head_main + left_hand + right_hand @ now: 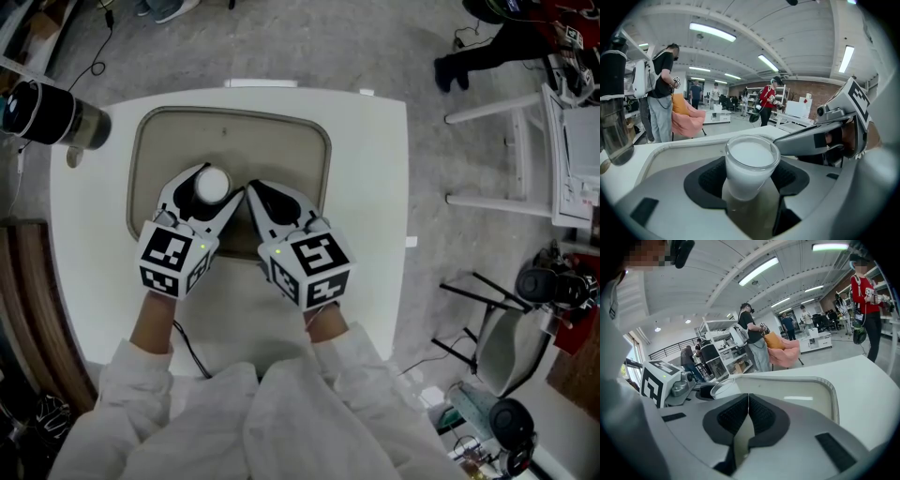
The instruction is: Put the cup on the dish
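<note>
A clear cup [212, 185] with a white inside stands upright between the pads of my left gripper [217, 183], which is shut on it over the near part of the beige dish [230, 127]. In the left gripper view the cup [751, 164] fills the gap between the black pads [708, 177], and the dish floor [679, 157] shows beyond it. My right gripper [251, 187] sits just to the right, also over the dish, shut with nothing in it; its pads [761, 416] meet. From the right gripper view the cup rim [723, 387] shows at left.
The dish lies on a white table [375, 187]. A dark cylindrical flask [47, 114] stands at the table's far left corner. A white frame [511, 159] and chairs stand on the floor to the right. Several people stand in the room behind.
</note>
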Motion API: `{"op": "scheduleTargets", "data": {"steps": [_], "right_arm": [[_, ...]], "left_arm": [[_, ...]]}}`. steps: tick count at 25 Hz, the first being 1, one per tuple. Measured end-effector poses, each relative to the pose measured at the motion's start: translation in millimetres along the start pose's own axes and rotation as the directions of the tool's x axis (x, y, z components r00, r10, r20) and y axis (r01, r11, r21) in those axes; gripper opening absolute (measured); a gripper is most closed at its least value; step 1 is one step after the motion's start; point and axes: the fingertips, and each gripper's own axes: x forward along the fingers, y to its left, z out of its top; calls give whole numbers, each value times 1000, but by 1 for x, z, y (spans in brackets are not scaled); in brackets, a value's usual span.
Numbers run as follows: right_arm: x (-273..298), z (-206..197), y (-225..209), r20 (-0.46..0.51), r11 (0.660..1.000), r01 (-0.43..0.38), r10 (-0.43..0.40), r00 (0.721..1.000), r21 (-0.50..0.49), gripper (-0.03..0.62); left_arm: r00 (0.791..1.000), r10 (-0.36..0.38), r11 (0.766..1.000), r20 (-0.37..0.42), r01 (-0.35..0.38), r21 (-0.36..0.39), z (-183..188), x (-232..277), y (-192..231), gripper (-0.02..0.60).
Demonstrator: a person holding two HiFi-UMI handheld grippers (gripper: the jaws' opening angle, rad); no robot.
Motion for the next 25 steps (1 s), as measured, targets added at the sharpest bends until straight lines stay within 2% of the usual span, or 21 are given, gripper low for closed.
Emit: {"op": "scheduleTargets", "data": {"steps": [12, 18, 25], "right_arm": [[-16, -6, 9, 14, 999, -18, 18, 1000, -28, 14], [-36, -3, 15, 38, 998, -32, 34, 999, -46, 15], [-66, -4, 36, 64, 995, -72, 76, 995, -66, 14]], "left_arm": [[998, 63, 998, -1, -63, 4, -3, -10, 3, 275], [995, 101, 994, 6, -101, -48, -4, -27, -6, 275], [985, 169, 984, 36, -166, -61, 0, -64, -22, 276]]}}
